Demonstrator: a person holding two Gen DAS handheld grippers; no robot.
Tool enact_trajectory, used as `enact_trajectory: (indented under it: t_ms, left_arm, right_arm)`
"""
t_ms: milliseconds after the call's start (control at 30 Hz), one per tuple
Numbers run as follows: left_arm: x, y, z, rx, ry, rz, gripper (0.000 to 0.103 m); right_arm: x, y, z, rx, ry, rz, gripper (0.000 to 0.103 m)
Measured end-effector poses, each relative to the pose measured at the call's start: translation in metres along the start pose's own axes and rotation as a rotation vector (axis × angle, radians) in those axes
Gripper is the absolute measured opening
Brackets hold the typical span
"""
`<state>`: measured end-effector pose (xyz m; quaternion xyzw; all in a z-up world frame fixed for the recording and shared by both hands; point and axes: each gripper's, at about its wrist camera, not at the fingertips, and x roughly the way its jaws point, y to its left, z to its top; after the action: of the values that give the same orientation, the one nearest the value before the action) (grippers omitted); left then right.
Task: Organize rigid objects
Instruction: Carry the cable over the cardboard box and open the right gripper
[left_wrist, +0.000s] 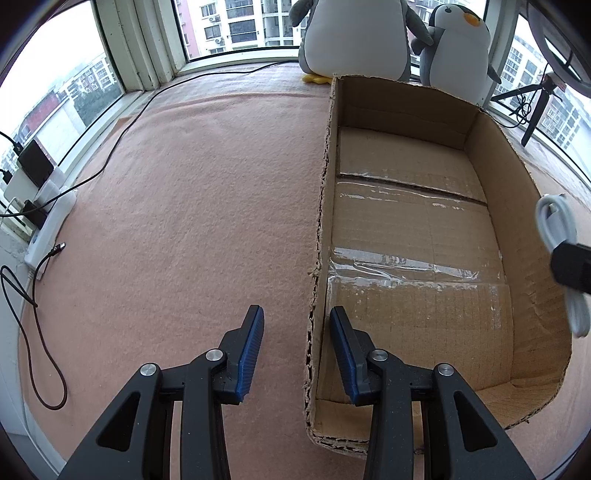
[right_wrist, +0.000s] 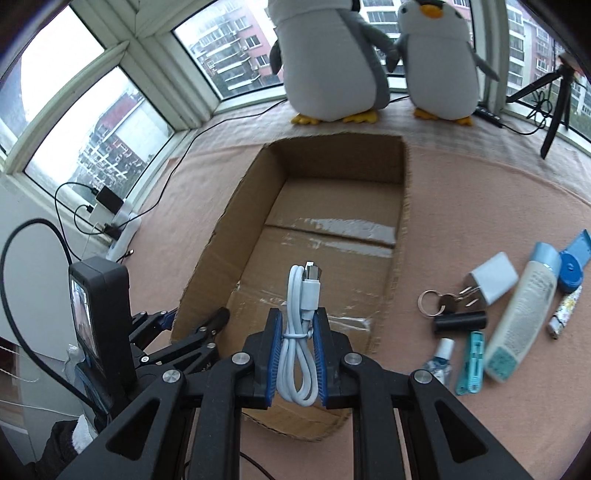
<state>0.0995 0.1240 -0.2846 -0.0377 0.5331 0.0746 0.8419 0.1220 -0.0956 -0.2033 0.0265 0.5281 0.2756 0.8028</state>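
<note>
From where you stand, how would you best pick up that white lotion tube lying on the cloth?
Take the white lotion tube across its narrower upper body, just below the blue cap, coming from above. It lies flat and slanted, so the claw should turn crosswise to it. The wall plug and black cylinder crowd its left side.

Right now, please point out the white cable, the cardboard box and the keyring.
white cable (right_wrist: 297, 328), right wrist view, on the tied middle of the bundle.
cardboard box (right_wrist: 207, 258), right wrist view, on its left wall.
keyring (right_wrist: 428, 303), right wrist view, on the metal ring.
</note>
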Motion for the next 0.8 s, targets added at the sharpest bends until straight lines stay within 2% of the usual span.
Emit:
enact_trajectory:
  t_ms: [300, 400, 433, 467, 500, 533, 800]
  left_arm:
    - [0.000, 0.001, -0.001, -0.002, -0.002, -0.003, 0.040]
    - [-0.001, 0.000, 0.000, -0.001, -0.002, -0.001, 0.040]
    - [0.000, 0.000, 0.000, 0.000, -0.002, 0.000, 0.040]
    - [0.000, -0.001, 0.000, 0.000, -0.002, 0.000, 0.040]
    - [0.000, -0.001, 0.000, -0.001, -0.002, 0.000, 0.040]
    - [-0.001, -0.001, 0.000, -0.001, -0.003, 0.000, 0.040]
    - [-0.001, -0.001, 0.000, 0.003, -0.003, 0.003, 0.040]
  right_arm:
    - [0.008, 0.003, -0.003, 0.000, 0.004, -0.010, 0.015]
    - [0.007, 0.002, -0.002, -0.001, 0.001, 0.003, 0.018]
    - [0.006, 0.002, -0.001, 0.005, -0.001, 0.003, 0.030]
    - [0.005, 0.001, -0.001, 0.012, -0.007, 0.005, 0.050]
    - [0.003, 0.000, 0.000, 0.017, -0.019, 0.004, 0.057]
    - [0.000, 0.000, 0.000, 0.019, -0.034, 0.004, 0.060]
    - [-0.013, -0.003, 0.004, 0.013, -0.070, -0.029, 0.060]
